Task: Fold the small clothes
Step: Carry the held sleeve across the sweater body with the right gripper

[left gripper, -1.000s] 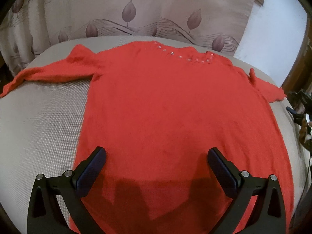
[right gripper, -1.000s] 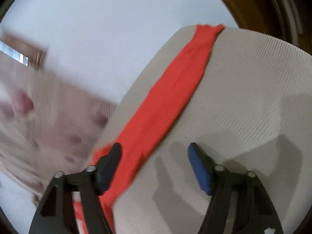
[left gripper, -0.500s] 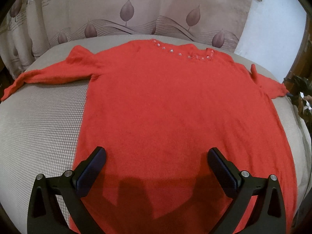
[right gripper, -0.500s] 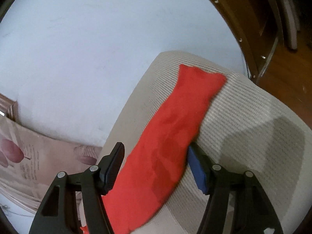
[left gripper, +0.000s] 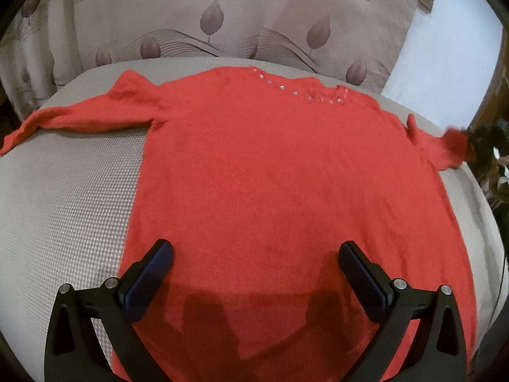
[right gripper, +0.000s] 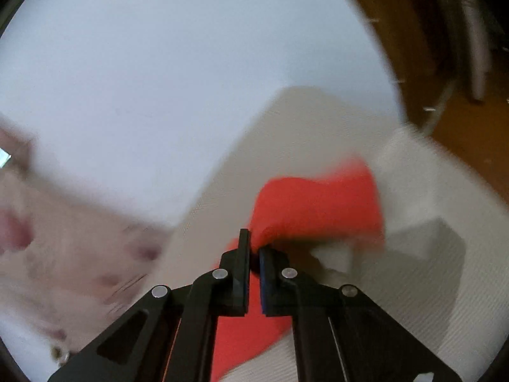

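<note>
A red knit sweater (left gripper: 286, 175) lies flat on a beige textured cushion (left gripper: 63, 207), neckline with small shiny studs at the far side. Its left sleeve (left gripper: 79, 116) stretches out to the left. My left gripper (left gripper: 254, 270) is open and empty, hovering over the sweater's lower part. My right gripper (right gripper: 253, 254) is shut on the right sleeve (right gripper: 318, 207) and holds its end lifted off the cushion (right gripper: 413, 270); the view is blurred. The lifted sleeve end also shows at the right edge of the left wrist view (left gripper: 455, 141).
A beige curtain with a leaf pattern (left gripper: 222, 25) hangs behind the cushion. A pale wall (right gripper: 159, 63) stands beyond the cushion's right end. Brown wooden furniture and floor (right gripper: 445, 63) lie past the right edge.
My right gripper has closed on the right sleeve and raised its end off the cushion. The left gripper has barely moved and stays open.
</note>
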